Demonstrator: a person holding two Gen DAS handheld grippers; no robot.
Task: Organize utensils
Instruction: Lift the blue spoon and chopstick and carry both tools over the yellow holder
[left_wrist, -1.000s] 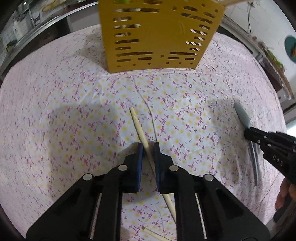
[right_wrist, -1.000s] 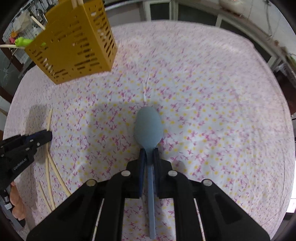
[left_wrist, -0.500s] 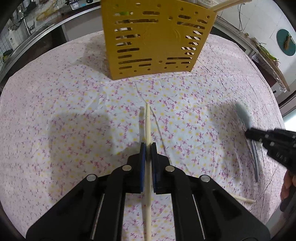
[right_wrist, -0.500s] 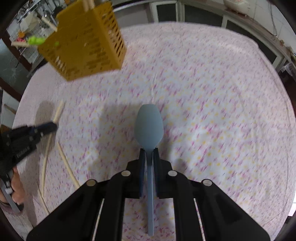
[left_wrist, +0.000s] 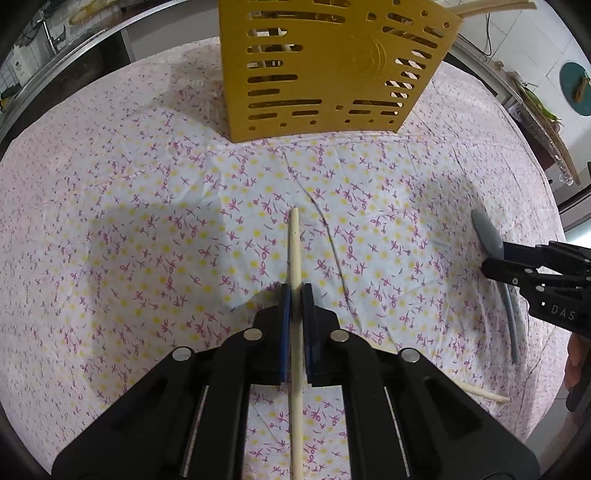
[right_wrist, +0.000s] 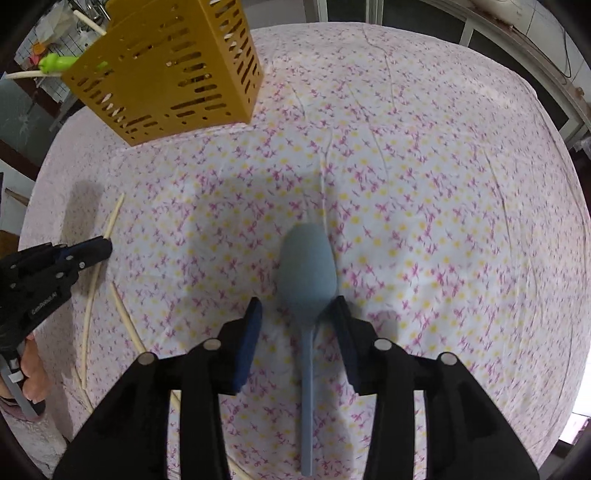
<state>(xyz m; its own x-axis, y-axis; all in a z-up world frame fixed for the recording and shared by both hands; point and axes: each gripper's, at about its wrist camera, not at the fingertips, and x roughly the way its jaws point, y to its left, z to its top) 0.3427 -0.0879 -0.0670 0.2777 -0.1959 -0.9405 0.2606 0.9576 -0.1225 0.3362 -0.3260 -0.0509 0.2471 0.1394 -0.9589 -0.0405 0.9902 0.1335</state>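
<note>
My left gripper (left_wrist: 295, 291) is shut on a wooden chopstick (left_wrist: 294, 243) and holds it pointing toward the yellow slotted utensil holder (left_wrist: 325, 70). My right gripper (right_wrist: 297, 306) is open, its fingers either side of the handle of a grey-blue spoon (right_wrist: 307, 273) that lies on the floral tablecloth. In the right wrist view the left gripper (right_wrist: 92, 251) sits at the left with the chopstick (right_wrist: 112, 218), and the holder (right_wrist: 170, 70) stands at the back left. In the left wrist view the right gripper (left_wrist: 498, 258) and spoon (left_wrist: 485, 232) are at the right.
Loose chopsticks (right_wrist: 123, 317) lie on the cloth at the left, near the table's front edge; another (left_wrist: 484, 393) lies at lower right in the left wrist view. The holder contains chopsticks and a green-handled utensil (right_wrist: 55, 62). A counter edge (left_wrist: 74, 48) runs behind the table.
My right gripper has opened and the spoon now lies loose between its fingers. My left gripper stays shut on the chopstick, which it lifted and straightened a second ago.
</note>
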